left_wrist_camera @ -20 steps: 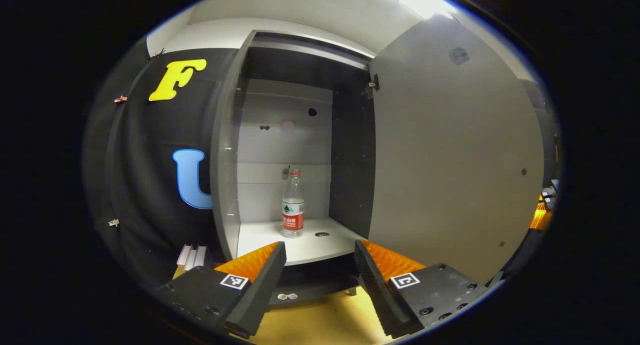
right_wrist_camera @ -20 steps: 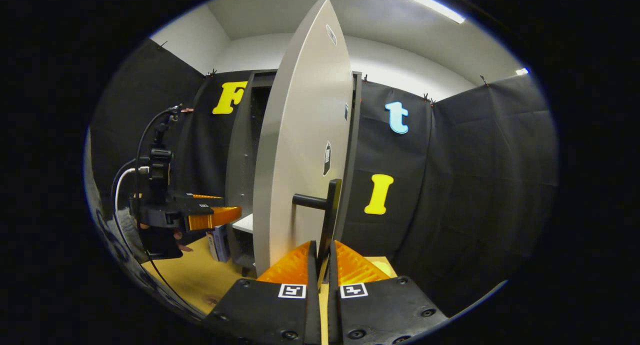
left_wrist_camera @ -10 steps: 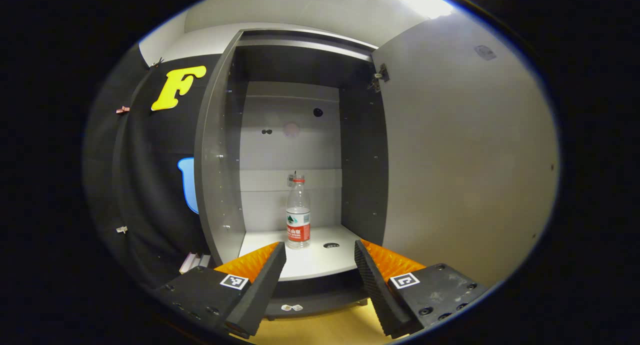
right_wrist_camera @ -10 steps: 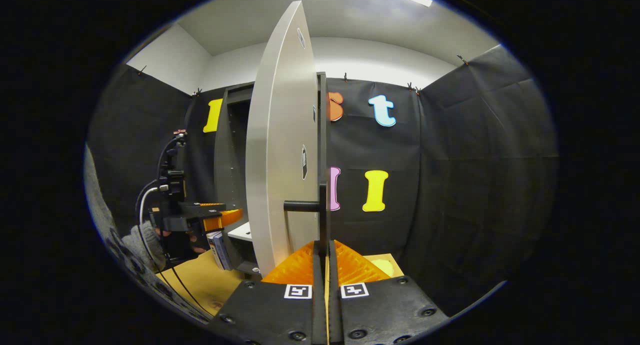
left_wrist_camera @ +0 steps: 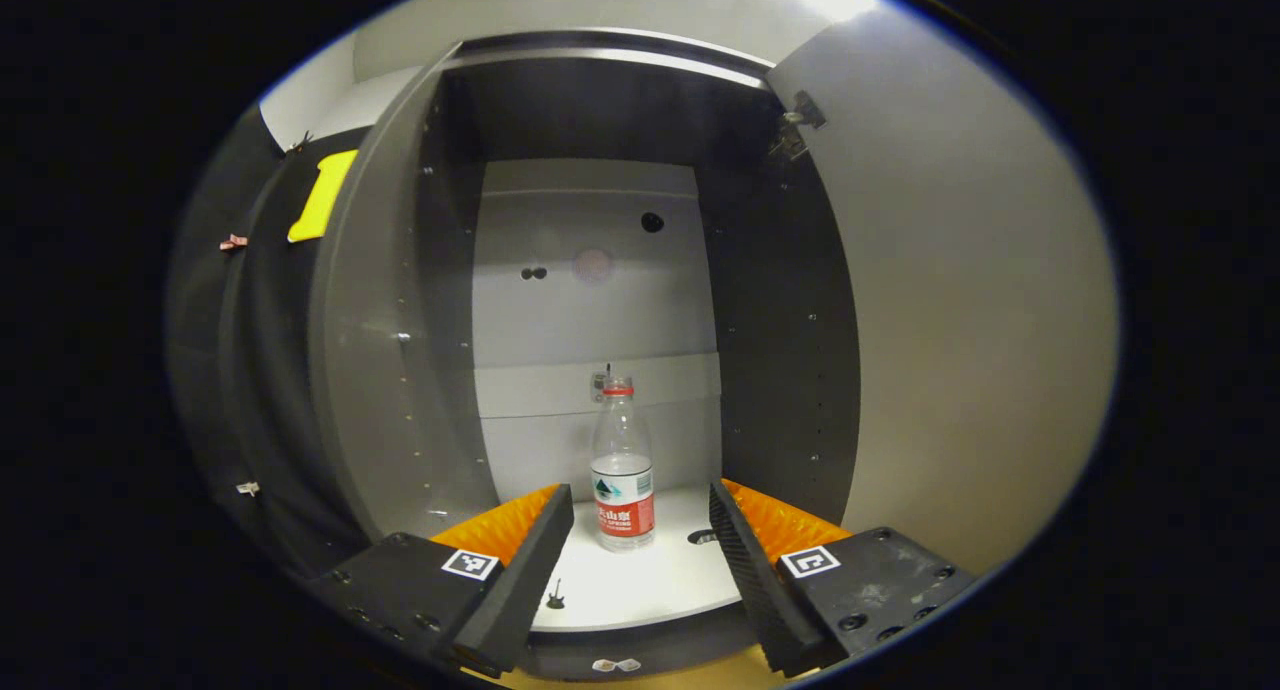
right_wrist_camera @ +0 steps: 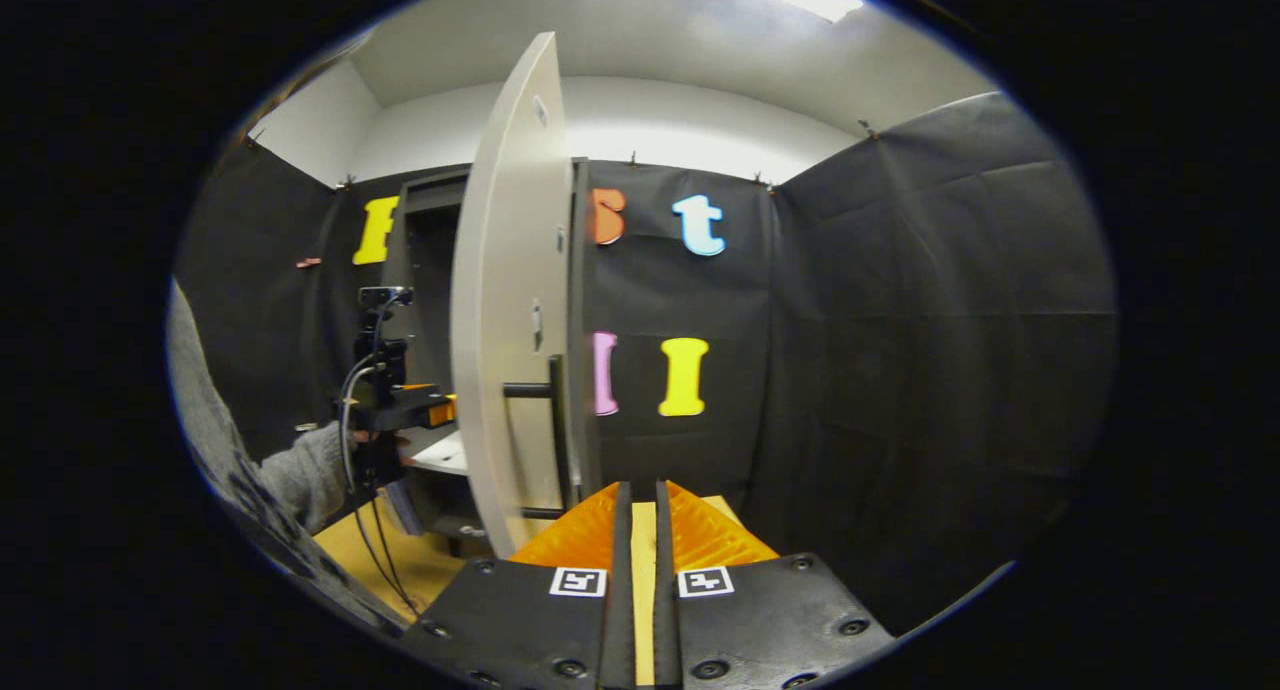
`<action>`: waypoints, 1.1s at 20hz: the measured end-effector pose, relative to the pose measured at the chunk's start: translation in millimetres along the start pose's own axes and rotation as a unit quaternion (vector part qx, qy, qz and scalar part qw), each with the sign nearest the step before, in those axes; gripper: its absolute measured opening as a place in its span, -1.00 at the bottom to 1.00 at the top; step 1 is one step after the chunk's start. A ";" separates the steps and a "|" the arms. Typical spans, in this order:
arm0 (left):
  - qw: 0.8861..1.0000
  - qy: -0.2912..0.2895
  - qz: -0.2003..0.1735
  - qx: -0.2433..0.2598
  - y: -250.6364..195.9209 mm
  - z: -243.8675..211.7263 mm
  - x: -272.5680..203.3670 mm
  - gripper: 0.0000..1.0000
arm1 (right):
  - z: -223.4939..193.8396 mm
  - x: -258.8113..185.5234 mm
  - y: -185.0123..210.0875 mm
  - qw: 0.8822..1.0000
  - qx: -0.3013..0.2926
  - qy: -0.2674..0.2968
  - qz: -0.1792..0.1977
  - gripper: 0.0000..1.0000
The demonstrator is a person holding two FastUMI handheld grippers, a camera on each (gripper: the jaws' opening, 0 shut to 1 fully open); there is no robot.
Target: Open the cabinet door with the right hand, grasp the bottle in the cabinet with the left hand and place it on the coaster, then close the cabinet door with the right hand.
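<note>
Left gripper [left_wrist_camera: 640, 530]: jaws spread wide, empty, pointed into the open cabinet [left_wrist_camera: 400, 370]. The water bottle [left_wrist_camera: 622, 465] stands upright on the white shelf [left_wrist_camera: 640, 590], framed between the two fingers at about 12 o'clock from the gripper's midpoint, near but not touching either pad. It carries a red cap and a red-and-white label and sits toward the rear of the shelf, with the back panel [left_wrist_camera: 590, 310] behind it.

Right gripper [right_wrist_camera: 637, 530]: fingers nearly together with a narrow slit between them, gripping nothing. The door handle [right_wrist_camera: 548, 410] lies at roughly 11 o'clock, apart from the fingertips. The cabinet door [right_wrist_camera: 500, 300] stands swung out, edge-on to this view. The left gripper [right_wrist_camera: 405, 408] shows at 9 o'clock, at the cabinet mouth, with a grey sleeve [right_wrist_camera: 300, 470] behind it.

Judgement: the door stage looks complete; the step in hand is the approach to the bottle. To do it well, advance straight in, keeping the bottle centred between the pads, and close on the labelled midsection rather than the neck. A pad brushing the bottle early could tip it. The coaster's position cannot be confirmed.
</note>
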State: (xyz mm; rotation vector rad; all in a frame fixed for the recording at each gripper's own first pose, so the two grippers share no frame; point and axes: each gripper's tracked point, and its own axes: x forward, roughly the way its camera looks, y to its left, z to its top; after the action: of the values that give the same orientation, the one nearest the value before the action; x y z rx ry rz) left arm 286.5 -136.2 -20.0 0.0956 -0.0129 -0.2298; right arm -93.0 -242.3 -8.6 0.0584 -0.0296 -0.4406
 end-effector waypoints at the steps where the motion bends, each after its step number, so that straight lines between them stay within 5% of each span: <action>1: 1.000 0.001 0.003 0.009 2.0 -3.3 12.3 0.74 | -2.2 1.6 -10.5 1.000 0.003 0.001 -0.019 -0.73; 2: 1.000 -0.001 0.006 0.020 2.9 -6.2 24.0 0.75 | -1.7 4.2 -20.9 0.999 0.006 -0.002 -0.040 -0.72; 6: 1.000 0.021 0.016 0.008 5.9 -31.2 65.9 0.79 | 17.7 13.2 -61.0 0.992 -0.003 -0.044 -0.121 0.46; 9: 0.999 0.037 0.031 -0.004 10.8 -47.9 94.0 0.79 | 20.0 23.2 -96.6 0.982 -0.004 -0.056 -0.183 0.99; 11: 0.999 0.039 0.038 0.000 16.1 -52.0 109.5 0.79 | 19.3 32.2 -106.4 0.979 0.000 -0.054 -0.196 0.87; 22: 0.996 0.039 0.072 0.025 30.7 -64.3 165.4 0.77 | -2.1 71.1 -110.2 0.983 -0.011 -0.023 -0.183 0.98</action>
State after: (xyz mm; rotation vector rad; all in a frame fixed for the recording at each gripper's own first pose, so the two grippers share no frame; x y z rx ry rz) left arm 456.0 -138.2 -80.7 0.1519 0.0516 -0.0825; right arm -75.6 -372.1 -16.5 0.0319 -0.0602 -0.8106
